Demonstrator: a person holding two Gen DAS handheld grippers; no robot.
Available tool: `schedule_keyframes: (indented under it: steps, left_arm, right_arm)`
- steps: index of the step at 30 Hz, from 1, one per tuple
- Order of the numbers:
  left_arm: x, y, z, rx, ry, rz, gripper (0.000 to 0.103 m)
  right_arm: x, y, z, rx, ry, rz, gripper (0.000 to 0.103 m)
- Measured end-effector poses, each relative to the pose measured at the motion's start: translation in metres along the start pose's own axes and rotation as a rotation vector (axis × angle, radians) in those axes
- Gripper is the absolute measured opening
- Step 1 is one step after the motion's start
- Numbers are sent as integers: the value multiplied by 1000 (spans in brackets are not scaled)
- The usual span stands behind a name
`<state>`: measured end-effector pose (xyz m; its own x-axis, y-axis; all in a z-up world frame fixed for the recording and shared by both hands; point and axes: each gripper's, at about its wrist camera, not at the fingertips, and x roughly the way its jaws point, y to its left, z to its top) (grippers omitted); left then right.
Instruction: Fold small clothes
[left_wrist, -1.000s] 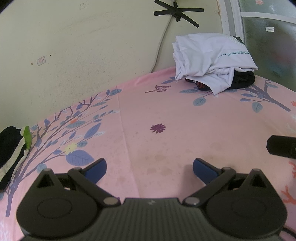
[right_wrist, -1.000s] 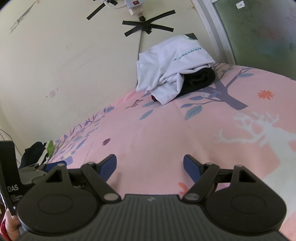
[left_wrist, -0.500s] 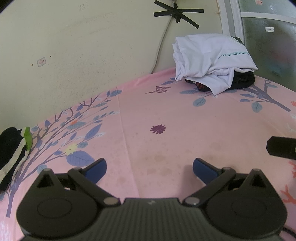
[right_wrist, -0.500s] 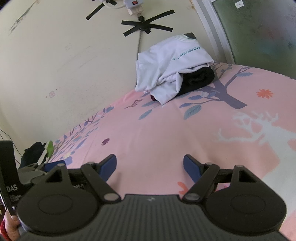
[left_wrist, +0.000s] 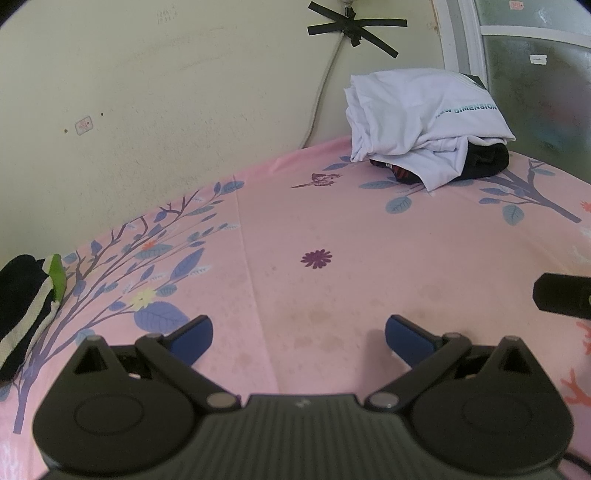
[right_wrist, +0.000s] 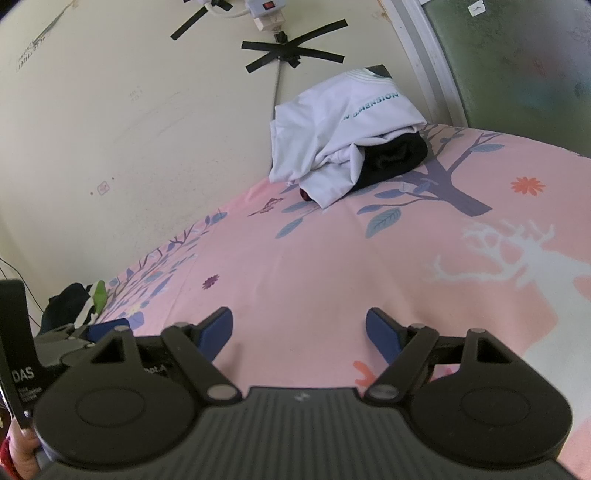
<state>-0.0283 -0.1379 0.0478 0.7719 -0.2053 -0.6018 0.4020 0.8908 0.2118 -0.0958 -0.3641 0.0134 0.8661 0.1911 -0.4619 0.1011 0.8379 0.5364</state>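
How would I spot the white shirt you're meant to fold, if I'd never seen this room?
Find the pink bed sheet printed with trees, and follow it to the far corner beside the window frame. The white shirt lies heaped there over a black garment; it alone carries teal lettering.

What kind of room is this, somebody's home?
Probably a bedroom at home: a pink floral bedsheet against a plain wall, a pile of clothes in the corner, and a frosted window beside it.

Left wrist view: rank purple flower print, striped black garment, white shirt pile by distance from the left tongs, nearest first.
From the left tongs:
1. Purple flower print, just ahead, centre.
2. Striped black garment, far left edge.
3. White shirt pile, far back right by the wall.
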Motion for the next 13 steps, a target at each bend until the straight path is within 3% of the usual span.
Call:
schedule_keyframes:
  steps: [13]
  left_arm:
    - [1,0,0,-9,5,-11,103]
  right_arm:
    - [0,-1,0,-1,-1,0,73]
